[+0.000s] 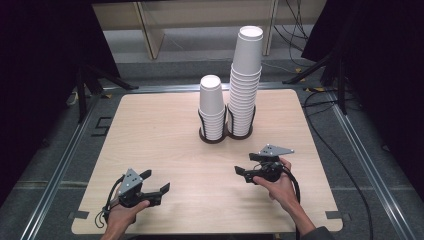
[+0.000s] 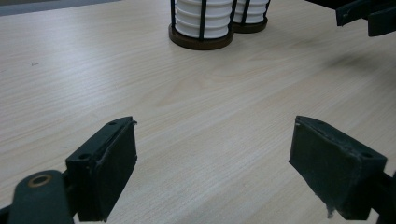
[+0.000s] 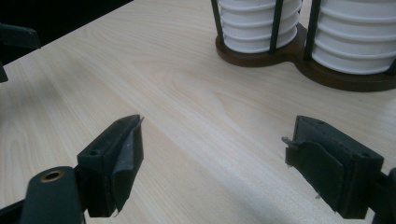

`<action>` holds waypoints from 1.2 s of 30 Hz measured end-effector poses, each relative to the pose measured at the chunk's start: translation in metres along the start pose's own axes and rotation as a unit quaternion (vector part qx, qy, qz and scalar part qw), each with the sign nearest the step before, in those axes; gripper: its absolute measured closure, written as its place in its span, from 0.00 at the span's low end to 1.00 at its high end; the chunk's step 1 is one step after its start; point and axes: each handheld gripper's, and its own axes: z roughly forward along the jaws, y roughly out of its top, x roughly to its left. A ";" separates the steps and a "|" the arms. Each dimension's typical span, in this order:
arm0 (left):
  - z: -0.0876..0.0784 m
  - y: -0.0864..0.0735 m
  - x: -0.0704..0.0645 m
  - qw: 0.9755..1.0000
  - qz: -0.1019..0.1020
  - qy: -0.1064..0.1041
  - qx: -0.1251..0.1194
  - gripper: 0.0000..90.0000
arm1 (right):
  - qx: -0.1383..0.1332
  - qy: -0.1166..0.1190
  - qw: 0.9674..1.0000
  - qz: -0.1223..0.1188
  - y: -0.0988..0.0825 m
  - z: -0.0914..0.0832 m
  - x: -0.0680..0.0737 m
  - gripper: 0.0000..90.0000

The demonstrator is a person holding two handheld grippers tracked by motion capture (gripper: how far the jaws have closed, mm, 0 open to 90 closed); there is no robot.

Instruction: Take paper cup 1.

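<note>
- Left gripper (image 1: 159,183): jaws spread wide, nothing between them. It sits low over the table (image 1: 150,130) at the near left, held by the left hand (image 1: 122,212). In the left gripper view the pads (image 2: 109,172) frame bare wood; the cups stand well ahead of them and slightly right.
- Right gripper (image 1: 243,167): also released, jaws apart, empty. Right hand (image 1: 280,187) holds it at the near right, jaws turned toward the table's middle. In the right gripper view the pads (image 3: 116,161) frame bare wood; the holder base lies ahead and to the right of them.
- Pad lining on the right gripper looks frayed and peeling at the edges; judged a slip risk on smooth paper.
- Short stack (image 1: 212,107): white paper cups, nested upside down, in the left ring of a dark holder (image 1: 226,134). Ahead of both grippers, nearer the right one, past mid-table.
- Tall stack (image 1: 246,80): same cups, right ring, touching or just beside the short stack; leans slightly.
- Holder: brown figure-eight base, thin black uprights around the lower cups only.
- Step in hand, judged: the reach toward the stacks, no contact yet.
- To do it well: approach above the uprights, close on the top cup's wall only, squeeze lightly since thin paper crushes, lift straight up so cups below stay nested. Keep clear of the tall stack; it looks easy to topple.
</note>
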 end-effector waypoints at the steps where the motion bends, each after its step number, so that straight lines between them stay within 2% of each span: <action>1: 0.000 0.000 0.000 1.000 0.002 0.001 0.002 0.16 | -0.001 0.001 1.000 0.000 0.000 0.000 0.000 0.20; 5: -0.002 0.000 0.000 1.000 -0.003 0.007 0.010 0.16 | -0.004 -0.010 1.000 -0.011 0.000 0.001 -0.002 0.20; 6: -0.002 0.000 0.000 1.000 -0.003 0.007 0.010 0.16 | -0.006 -0.011 1.000 -0.004 0.000 0.003 -0.001 0.20; 7: -0.001 0.000 0.000 1.000 0.000 0.005 0.007 0.16 | -0.003 -0.002 1.000 0.000 0.000 0.002 -0.001 0.20; 8: -0.001 0.000 0.000 1.000 -0.004 0.006 0.009 0.16 | -0.004 -0.003 1.000 -0.006 0.001 0.001 -0.001 0.20; 10: -0.001 0.000 -0.001 1.000 -0.005 0.007 0.008 0.16 | -0.006 -0.004 1.000 0.003 0.001 0.001 0.000 0.21; 11: 0.000 0.001 0.000 1.000 0.000 0.004 0.003 0.16 | -0.015 -0.007 1.000 -0.007 0.003 0.001 -0.001 0.21; 12: -0.001 0.001 -0.001 1.000 -0.008 0.010 0.010 0.16 | -0.013 -0.006 1.000 -0.002 0.004 -0.001 0.001 0.21; 15: -0.001 0.001 0.000 1.000 -0.006 0.011 0.012 0.16 | -0.031 -0.008 0.999 -0.012 0.010 -0.001 0.002 0.21; 16: -0.001 0.001 0.000 1.000 -0.005 0.012 0.013 0.16 | -0.030 -0.008 0.999 -0.013 0.013 -0.002 0.003 0.21; 21: 0.000 0.000 -0.001 1.000 -0.008 0.011 0.012 0.16 | -0.059 -0.010 0.998 -0.019 0.029 -0.001 0.006 0.22; 22: 0.002 0.000 0.001 1.000 0.001 0.001 0.001 0.16 | -0.055 -0.007 0.998 -0.022 0.033 -0.002 0.007 0.22; 24: -0.001 0.000 0.000 1.000 -0.004 0.011 0.014 0.16 | -0.055 -0.011 0.998 -0.020 0.036 -0.002 0.009 0.22; 25: 0.000 0.000 0.001 1.000 -0.003 0.009 0.008 0.16 | -0.065 -0.017 0.997 -0.032 0.043 -0.001 0.010 0.22; 26: 0.000 0.001 0.001 1.000 -0.004 0.011 0.013 0.16 | -0.066 -0.013 0.997 -0.027 0.047 -0.001 0.010 0.22; 27: 0.002 0.001 0.002 1.000 -0.001 0.003 0.001 0.16 | -0.069 -0.014 0.997 -0.035 0.051 -0.001 0.010 0.22; 29: 0.002 0.001 0.002 1.000 -0.001 0.006 0.006 0.16 | -0.075 -0.012 0.997 -0.034 0.055 0.000 0.011 0.22; 31: 0.002 0.001 0.003 1.000 0.000 0.006 0.007 0.16 | -0.090 -0.018 0.995 -0.039 0.069 0.000 0.011 0.22; 33: 0.002 0.001 0.003 1.000 -0.001 0.006 0.006 0.16 | -0.095 -0.013 0.995 -0.030 0.074 0.001 0.013 0.22; 35: 0.002 0.000 0.003 1.000 0.000 0.005 0.006 0.16 | -0.112 -0.010 0.993 -0.038 0.090 0.003 0.014 0.23; 36: 0.002 0.000 0.002 1.000 0.000 0.005 0.006 0.16 | -0.112 -0.010 0.993 -0.031 0.095 0.004 0.016 0.23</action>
